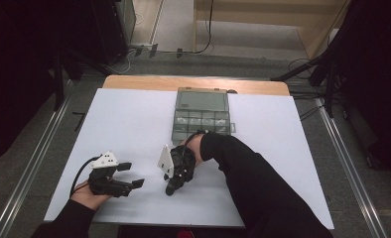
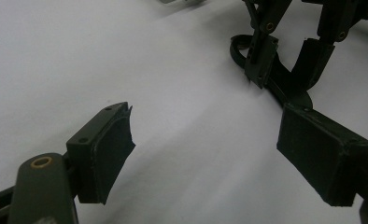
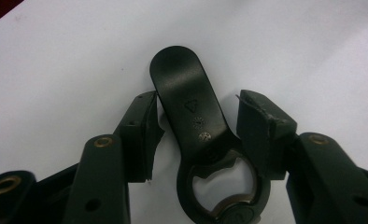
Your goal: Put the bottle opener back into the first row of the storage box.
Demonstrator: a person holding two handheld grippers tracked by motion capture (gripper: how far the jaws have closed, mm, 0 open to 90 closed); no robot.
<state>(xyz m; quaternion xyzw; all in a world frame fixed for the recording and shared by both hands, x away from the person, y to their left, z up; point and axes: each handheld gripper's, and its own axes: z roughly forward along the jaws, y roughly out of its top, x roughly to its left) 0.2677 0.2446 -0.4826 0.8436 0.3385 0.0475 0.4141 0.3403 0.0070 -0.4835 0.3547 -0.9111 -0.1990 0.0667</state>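
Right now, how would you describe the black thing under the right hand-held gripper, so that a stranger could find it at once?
Start at the white table, near its front edge. Below the right hand-held gripper a black bottle opener lies flat between the two open pads. Its rounded handle and its metal-rimmed opening ring set it apart from the clear compartment box at the far edge.

A grey compartment box point(image 1: 202, 118) sits open at the white table's point(image 1: 124, 129) far edge.
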